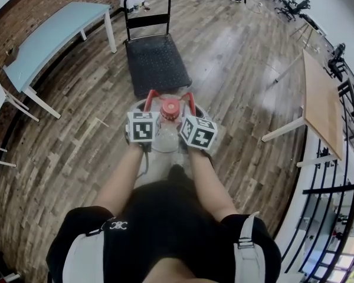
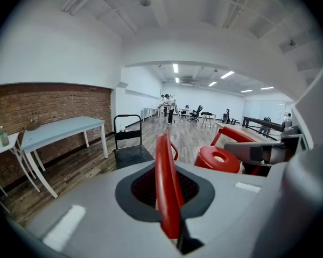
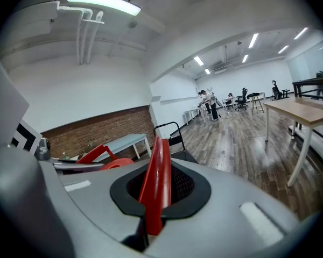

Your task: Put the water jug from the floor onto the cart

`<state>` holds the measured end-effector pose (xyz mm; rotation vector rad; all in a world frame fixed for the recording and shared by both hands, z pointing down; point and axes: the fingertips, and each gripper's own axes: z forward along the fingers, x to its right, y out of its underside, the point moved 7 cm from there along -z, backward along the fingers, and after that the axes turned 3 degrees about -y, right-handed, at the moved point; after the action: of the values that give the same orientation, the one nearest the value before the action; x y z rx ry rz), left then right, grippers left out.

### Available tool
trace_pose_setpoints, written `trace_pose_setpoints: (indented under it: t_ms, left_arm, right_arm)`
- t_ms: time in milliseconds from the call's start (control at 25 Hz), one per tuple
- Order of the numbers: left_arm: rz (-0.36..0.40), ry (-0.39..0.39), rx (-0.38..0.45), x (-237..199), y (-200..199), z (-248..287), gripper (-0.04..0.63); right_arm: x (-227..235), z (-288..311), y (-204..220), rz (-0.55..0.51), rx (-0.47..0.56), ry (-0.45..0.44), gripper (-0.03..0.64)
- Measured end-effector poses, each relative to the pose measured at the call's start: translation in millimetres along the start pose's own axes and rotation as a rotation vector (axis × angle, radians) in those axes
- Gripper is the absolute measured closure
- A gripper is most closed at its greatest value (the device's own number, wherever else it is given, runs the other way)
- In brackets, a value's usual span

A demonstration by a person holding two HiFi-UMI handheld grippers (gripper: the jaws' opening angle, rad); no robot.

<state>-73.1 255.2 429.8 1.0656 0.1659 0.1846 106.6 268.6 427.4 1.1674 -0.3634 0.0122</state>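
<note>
Jug [image 1: 165, 137] partly hidden beneath left tongs [image 2: 164, 190], right tongs [image 3: 157, 190].

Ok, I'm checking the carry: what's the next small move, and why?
Probably carry the water jug forward over the cart. The left tool and right tool each clamp a red handle on it, and it is not yet over the cart's deck.

water jug [image 1: 168, 132]: body mostly hidden | far people [image 2: 167, 106]: too small to tell
</note>
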Motion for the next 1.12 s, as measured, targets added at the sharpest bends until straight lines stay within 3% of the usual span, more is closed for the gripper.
trace_pose_setpoints:
  t_ms: [560, 1120]
  left_arm:
    - [-0.023, -0.011, -0.049, 22.7, -55.2, 105.1, 0.588]
    - [-0.065, -0.098, -0.003, 25.8, -106.7, 179.7, 0.588]
  right_arm:
    - [62.9, 83.7, -56.2, -0.042, -0.026, -0.027, 0.588]
    - [100.7, 173.1, -115.2, -0.078, -0.038, -0.129, 0.584]
